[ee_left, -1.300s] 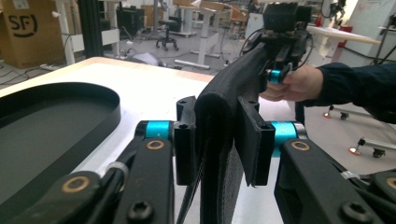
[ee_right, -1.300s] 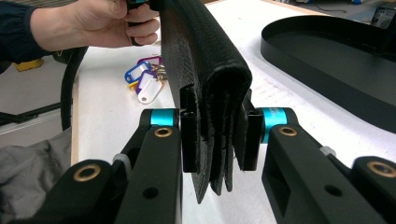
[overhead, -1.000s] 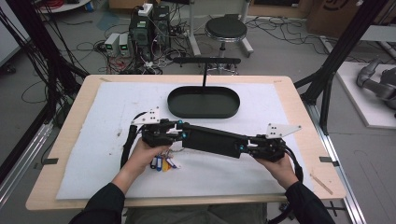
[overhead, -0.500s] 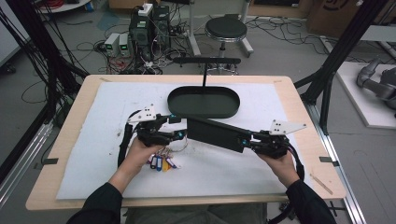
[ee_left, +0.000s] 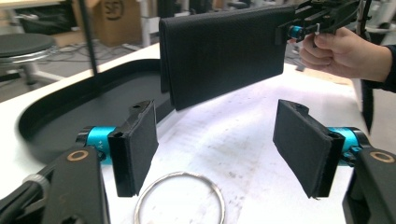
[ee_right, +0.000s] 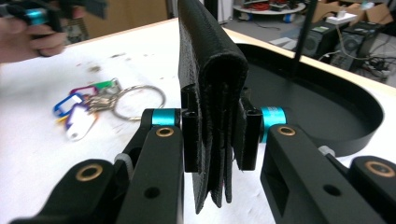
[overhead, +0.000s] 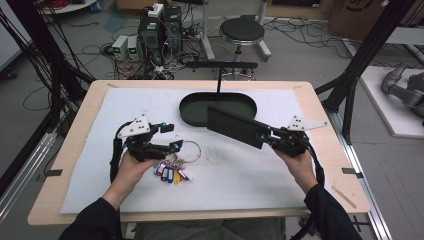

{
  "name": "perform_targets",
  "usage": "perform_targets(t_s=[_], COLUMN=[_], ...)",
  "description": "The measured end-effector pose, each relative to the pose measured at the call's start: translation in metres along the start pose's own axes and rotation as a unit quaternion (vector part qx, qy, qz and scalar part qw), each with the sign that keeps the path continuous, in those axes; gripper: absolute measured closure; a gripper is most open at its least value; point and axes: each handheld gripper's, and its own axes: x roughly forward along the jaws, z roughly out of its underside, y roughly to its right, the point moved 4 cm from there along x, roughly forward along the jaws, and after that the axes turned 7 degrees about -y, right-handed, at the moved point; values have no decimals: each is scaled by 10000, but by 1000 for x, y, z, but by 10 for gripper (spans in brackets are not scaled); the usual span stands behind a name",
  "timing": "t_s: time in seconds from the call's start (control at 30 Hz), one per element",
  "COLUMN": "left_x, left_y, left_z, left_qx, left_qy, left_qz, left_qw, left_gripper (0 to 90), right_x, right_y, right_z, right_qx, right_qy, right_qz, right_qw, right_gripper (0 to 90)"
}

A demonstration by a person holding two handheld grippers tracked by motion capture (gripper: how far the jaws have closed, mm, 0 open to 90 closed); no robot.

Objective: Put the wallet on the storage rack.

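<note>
Folded black wallet (overhead: 235, 126), pebbled, edge-on in right tool (overhead: 269, 137)

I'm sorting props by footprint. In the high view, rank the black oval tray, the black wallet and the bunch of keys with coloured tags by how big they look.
1. Black oval tray, largest, though the wallet hides part of it.
2. Black wallet, held above the table and so nearer the camera, which may flatter it.
3. Bunch of keys, clearly smallest.

Key ring (ee_left: 179, 198) cut by bottom edge, key tags (ee_right: 77, 112) blurred, tag text unreadable
</note>
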Motion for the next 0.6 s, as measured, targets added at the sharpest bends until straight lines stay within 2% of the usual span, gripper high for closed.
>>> perform_targets(t_s=[0.3,0.43,0.6], left_x=[-31,-38,-43], left_y=[6,11,15], left_z=[19,27,31], left_qx=[-19,97,193], left_qy=[30,-48,-58], left_qz=[-410,-616,-664], left_qw=[9992,9980,9976], left_gripper=[270,269,269], right_x=[22,34,49], right_y=[19,25,30], right_z=[-19,-25,-32], right_qx=[74,74,131], right_qy=[49,-13,18], right_qz=[265,366,407], right_qw=[9996,9993,9991], right_gripper=[771,772,771])
